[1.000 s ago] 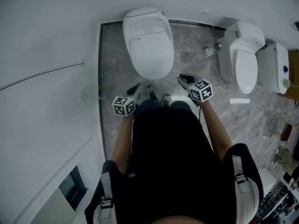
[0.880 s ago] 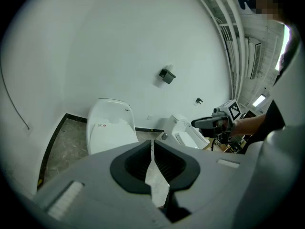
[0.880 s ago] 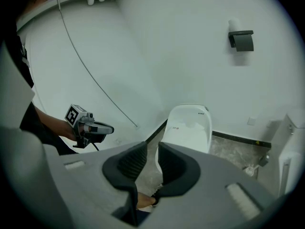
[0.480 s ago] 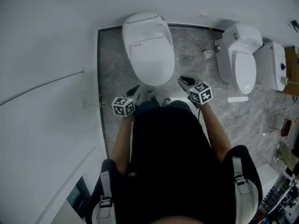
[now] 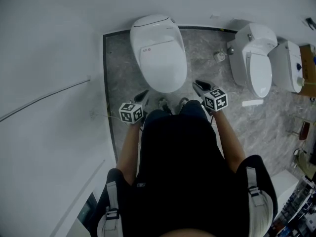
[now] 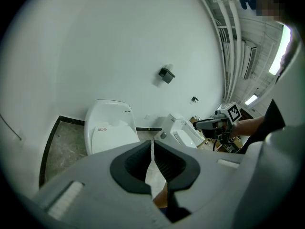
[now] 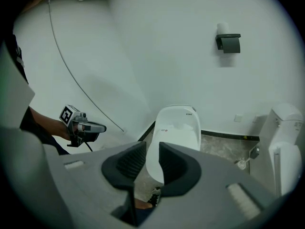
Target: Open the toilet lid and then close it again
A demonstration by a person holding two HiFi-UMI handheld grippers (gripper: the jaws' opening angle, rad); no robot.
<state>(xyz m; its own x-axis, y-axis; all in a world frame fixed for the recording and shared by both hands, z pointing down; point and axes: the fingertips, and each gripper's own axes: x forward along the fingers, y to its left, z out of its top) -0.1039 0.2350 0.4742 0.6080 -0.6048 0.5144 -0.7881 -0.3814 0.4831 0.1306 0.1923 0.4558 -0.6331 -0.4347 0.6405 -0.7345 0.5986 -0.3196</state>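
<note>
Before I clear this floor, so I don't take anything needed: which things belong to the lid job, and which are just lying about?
Job:
- nearest toilet, lid down
- left tongs, shut, empty
- right tongs, open, empty

Lying about:
- second toilet
- white fixture beside it
- flat white strip
- wall holder

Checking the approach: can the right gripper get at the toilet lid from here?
Probably yes: the right gripper, open and empty, hangs near the front edge of the closed lid, with nothing between.
</note>
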